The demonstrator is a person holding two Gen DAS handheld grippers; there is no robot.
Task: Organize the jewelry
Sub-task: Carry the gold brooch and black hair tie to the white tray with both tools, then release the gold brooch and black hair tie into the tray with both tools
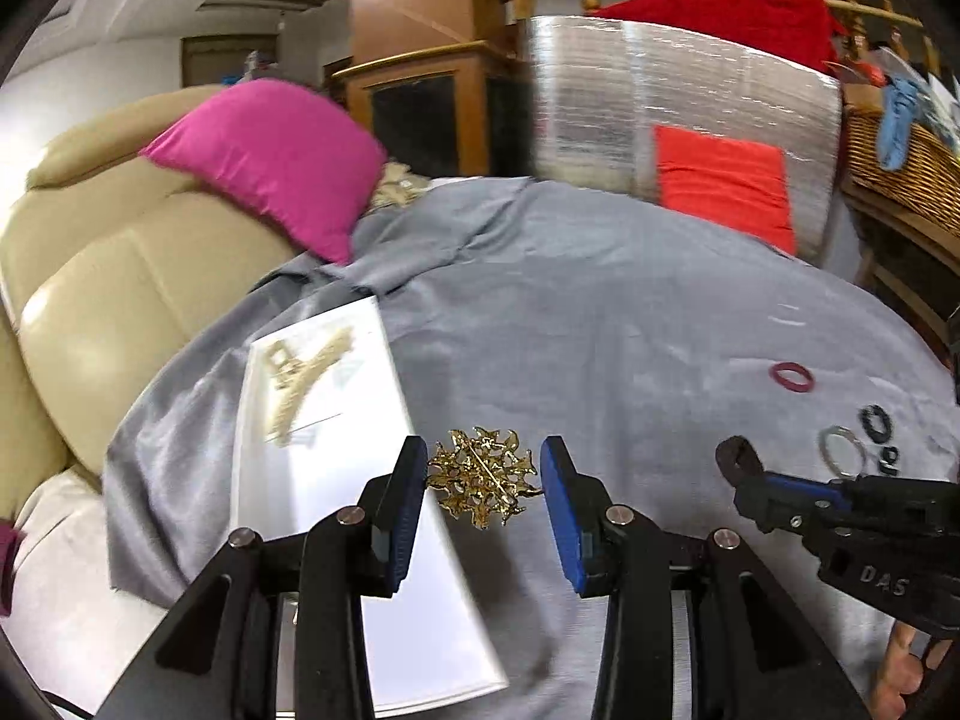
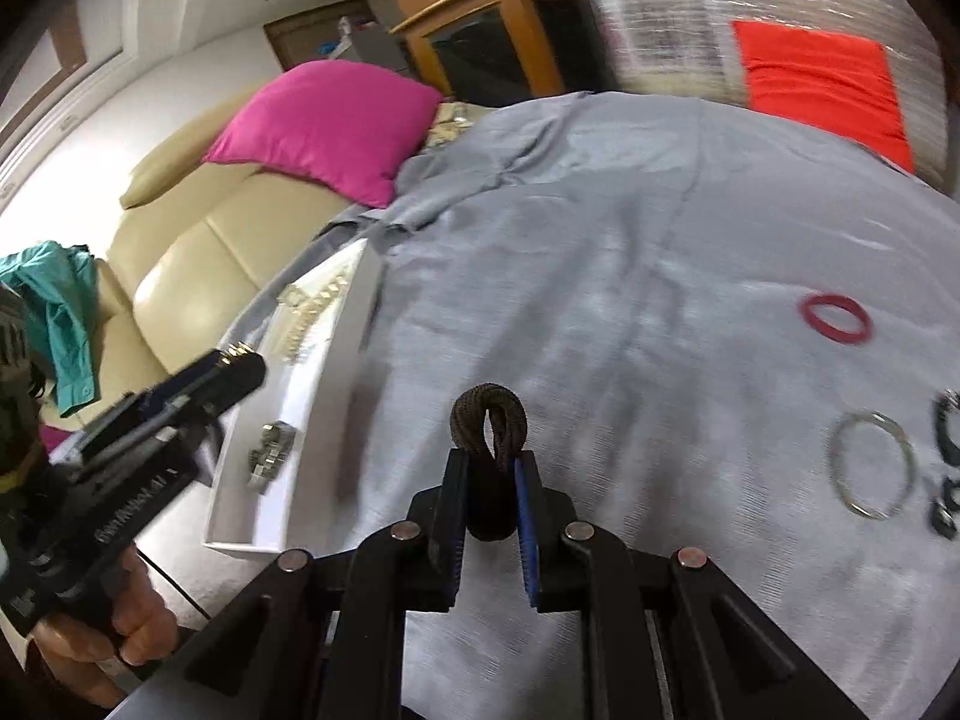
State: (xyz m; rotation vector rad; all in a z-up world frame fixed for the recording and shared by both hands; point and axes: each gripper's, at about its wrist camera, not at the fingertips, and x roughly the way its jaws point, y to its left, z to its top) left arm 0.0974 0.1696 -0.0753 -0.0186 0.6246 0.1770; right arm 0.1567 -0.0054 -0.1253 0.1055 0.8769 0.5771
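The left gripper [image 1: 483, 483] has its jaws clamped on a gold brooch [image 1: 483, 477], spiky, stiff, light, best pinched by its edges, just right of the white tray [image 1: 336, 498]. The right gripper [image 2: 489, 480] squeezes a soft dark hair tie [image 2: 489, 426].

White raised letters "DAS" stand on the black body of the right gripper [image 1: 744, 468] (seen from the left wrist). Lettering on the left gripper [image 2: 243, 360] is too blurred to read.
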